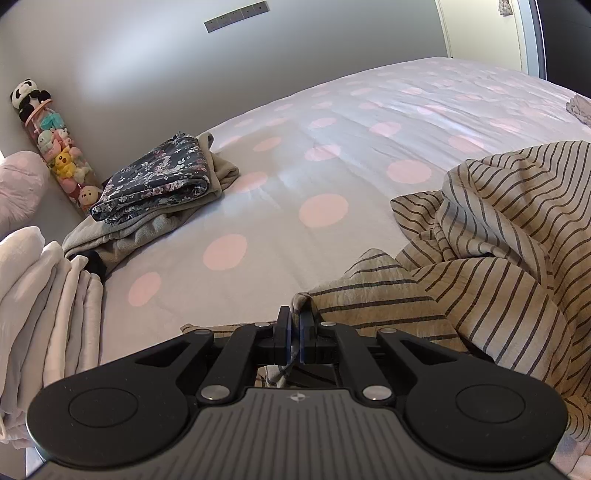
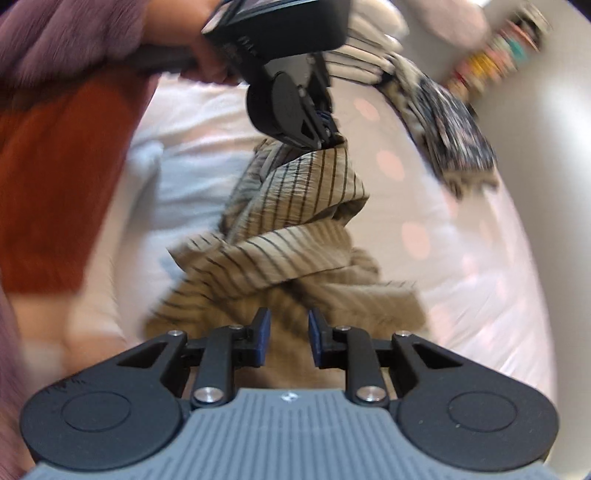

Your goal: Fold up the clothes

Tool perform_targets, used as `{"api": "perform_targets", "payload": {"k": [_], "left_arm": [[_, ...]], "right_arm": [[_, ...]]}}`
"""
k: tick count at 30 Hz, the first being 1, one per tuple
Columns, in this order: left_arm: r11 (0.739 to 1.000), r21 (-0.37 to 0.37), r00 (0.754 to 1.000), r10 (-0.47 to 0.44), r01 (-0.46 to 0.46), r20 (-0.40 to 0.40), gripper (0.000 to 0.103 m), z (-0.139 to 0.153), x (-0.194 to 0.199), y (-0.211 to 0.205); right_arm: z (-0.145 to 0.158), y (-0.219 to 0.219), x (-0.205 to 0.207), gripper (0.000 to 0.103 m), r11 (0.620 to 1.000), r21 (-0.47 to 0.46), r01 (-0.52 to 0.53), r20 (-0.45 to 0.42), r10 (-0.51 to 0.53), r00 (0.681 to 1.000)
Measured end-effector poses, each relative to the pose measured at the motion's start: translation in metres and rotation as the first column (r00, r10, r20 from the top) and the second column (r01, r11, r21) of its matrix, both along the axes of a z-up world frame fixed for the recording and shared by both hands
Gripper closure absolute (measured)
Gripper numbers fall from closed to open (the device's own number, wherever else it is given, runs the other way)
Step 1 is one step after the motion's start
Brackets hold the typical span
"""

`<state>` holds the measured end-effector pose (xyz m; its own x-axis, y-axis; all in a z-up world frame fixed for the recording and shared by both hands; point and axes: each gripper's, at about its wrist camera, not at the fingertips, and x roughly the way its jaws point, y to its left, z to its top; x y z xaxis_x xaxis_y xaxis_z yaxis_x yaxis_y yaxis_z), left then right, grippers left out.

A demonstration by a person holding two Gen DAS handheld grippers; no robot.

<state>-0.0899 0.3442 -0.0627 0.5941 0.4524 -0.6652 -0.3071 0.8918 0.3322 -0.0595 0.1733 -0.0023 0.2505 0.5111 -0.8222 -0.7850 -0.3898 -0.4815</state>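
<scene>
Left gripper (image 1: 295, 317): jaws pressed together on an edge of the striped garment (image 1: 498, 236); a fold of the beige, dark-striped cloth sticks up between the blue pads and trails back under the gripper body. Seen from the right wrist view, the same gripper (image 2: 328, 138) hangs above the bed with the striped garment (image 2: 295, 221) drooping from its tips in a twisted column down to a crumpled heap on the cover. A hand (image 2: 207, 55) in a purple sleeve (image 2: 62, 33) holds the left gripper's handle at the upper left of that view.

Right gripper (image 2: 289, 328): jaws spread apart, nothing between the blue pads. It sits just above the near end of the striped heap; contact with the cloth cannot be told. This view is motion-blurred.

Striped garment location: on the bed (image 1: 332, 155), near right in the left wrist view, bunched in loose folds, one edge lifted by the left gripper. The bed cover is pale with pink dots.

Other items, left wrist view: a folded dark floral garment (image 1: 159, 181) lies on top of a grey-beige garment (image 1: 155, 225) at the far left of the bed, well apart from the striped cloth. A stack of folded white cloth (image 1: 40, 291) sits at the near left edge. A clear tube of small plush toys (image 1: 59, 147), topped by a panda, leans against the grey wall (image 1: 147, 62) beside a pink pillow (image 1: 18, 184).
</scene>
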Motion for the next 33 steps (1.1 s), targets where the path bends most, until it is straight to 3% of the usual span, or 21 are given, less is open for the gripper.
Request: {"api": "perform_targets", "payload": {"k": [2, 4, 9, 17, 20, 26, 28, 31, 33], "left_arm": [[1.0, -0.002, 1.0, 0.0, 0.0, 0.0, 0.101, 0.0, 0.0, 0.0], [1.0, -0.005, 1.0, 0.0, 0.0, 0.001, 0.101, 0.0, 0.0, 0.001], [1.0, -0.024, 1.0, 0.003, -0.003, 0.001, 0.101, -0.002, 0.0, 0.004], [0.998, -0.062, 1.0, 0.0, 0.001, 0.007, 0.101, -0.005, 0.002, 0.011], [0.997, -0.076, 1.0, 0.0, 0.001, 0.011, 0.101, -0.007, 0.001, 0.013], [0.994, -0.107, 1.0, 0.003, -0.001, 0.021, 0.101, -0.008, 0.001, 0.018], [0.993, -0.115, 1.0, 0.005, -0.002, 0.024, 0.101, -0.008, 0.0, 0.019], [0.992, -0.125, 1.0, 0.005, -0.001, 0.031, 0.101, -0.008, 0.0, 0.02], [0.992, -0.125, 1.0, 0.002, 0.001, 0.031, 0.101, -0.008, 0.0, 0.02]], "right_arm": [[-0.003, 0.006, 0.005, 0.075, 0.995, -0.043, -0.095, 0.084, 0.098, 0.992], [-0.008, 0.01, 0.007, 0.073, 0.975, -0.1, -0.2, 0.159, 0.214, 0.964], [-0.025, 0.015, 0.012, 0.066, 0.874, -0.259, -0.41, 0.28, 0.475, 0.834], [-0.039, 0.018, 0.017, 0.064, 0.7, -0.443, -0.56, 0.293, 0.703, 0.648], [-0.044, 0.022, 0.022, 0.064, 0.654, -0.482, -0.582, 0.304, 0.749, 0.589], [-0.046, 0.024, 0.032, 0.069, 0.615, -0.538, -0.577, 0.258, 0.772, 0.581], [-0.044, 0.019, 0.035, 0.084, 0.609, -0.547, -0.574, 0.251, 0.774, 0.581], [-0.04, 0.014, 0.037, 0.088, 0.618, -0.554, -0.558, 0.246, 0.762, 0.599], [-0.033, 0.016, 0.041, 0.092, 0.663, -0.532, -0.527, 0.257, 0.72, 0.645]]}}
